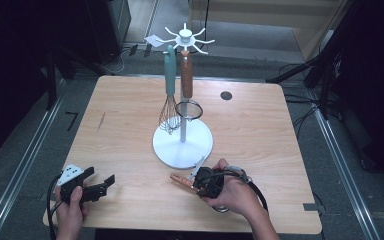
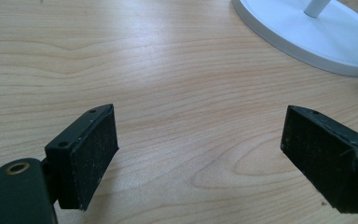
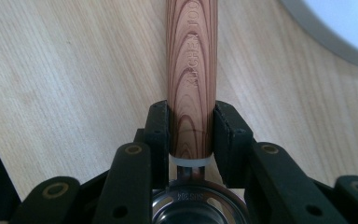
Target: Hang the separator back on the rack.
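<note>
Wooden-handled utensil (image 3: 191, 79): handle lying flat on worktop (image 1: 130, 150) near white rack base (image 1: 182, 145), gripped between right claw (image 3: 191, 130) jaws; metal head hidden.

One table (image 1: 130, 100), wood top. One white utensil stand (image 1: 182, 145), mid-table. Two utensils hang on it: one teal-handled whisk (image 1: 169, 100), one wood-handled strainer (image 1: 187, 95). One wood-handled utensil (image 3: 191, 70) near the front edge. Two grippers: left gripper (image 1: 100, 185), right gripper (image 1: 200, 182).
</note>
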A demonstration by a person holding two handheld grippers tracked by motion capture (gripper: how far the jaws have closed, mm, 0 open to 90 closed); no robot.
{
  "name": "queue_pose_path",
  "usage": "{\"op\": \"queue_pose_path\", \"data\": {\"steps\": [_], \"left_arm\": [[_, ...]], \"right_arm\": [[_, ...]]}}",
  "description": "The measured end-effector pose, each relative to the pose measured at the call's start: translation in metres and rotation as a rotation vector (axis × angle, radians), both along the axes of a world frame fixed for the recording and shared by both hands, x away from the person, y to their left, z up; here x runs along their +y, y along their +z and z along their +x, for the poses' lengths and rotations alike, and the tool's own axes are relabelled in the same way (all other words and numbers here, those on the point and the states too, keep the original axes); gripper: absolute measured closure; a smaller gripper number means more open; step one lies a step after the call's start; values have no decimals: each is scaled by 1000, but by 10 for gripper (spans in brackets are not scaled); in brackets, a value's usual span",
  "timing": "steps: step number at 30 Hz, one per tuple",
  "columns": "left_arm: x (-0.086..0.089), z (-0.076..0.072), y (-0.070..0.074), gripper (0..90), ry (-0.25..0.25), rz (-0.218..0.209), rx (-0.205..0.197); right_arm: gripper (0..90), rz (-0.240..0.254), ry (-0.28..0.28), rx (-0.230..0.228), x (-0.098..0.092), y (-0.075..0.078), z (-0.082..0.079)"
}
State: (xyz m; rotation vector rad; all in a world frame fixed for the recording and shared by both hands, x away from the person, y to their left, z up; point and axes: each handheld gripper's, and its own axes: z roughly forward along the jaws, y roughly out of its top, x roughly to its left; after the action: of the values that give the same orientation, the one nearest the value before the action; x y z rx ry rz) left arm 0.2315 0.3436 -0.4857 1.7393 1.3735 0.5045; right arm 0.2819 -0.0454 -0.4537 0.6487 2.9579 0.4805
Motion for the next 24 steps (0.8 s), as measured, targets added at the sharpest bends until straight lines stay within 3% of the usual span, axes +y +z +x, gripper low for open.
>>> {"op": "queue_pose_path", "data": {"steps": [6,10,15,19,24], "left_arm": [[0,0,0,113,1,-2,2],[0,0,0,113,-1,-1,4],[0,0,0,113,1,-2,1],[1,0,0,114,2,-3,2],[0,0,0,114,3,-2,1]], "right_arm": [[705,95,-83,-28,-17,6,8],[705,156,-135,-20,-27,7,10],[705,204,-195,-52,-37,9,14],[705,231,-226,-71,-43,11,16],[705,299,-254,-95,-53,14,18]]}}
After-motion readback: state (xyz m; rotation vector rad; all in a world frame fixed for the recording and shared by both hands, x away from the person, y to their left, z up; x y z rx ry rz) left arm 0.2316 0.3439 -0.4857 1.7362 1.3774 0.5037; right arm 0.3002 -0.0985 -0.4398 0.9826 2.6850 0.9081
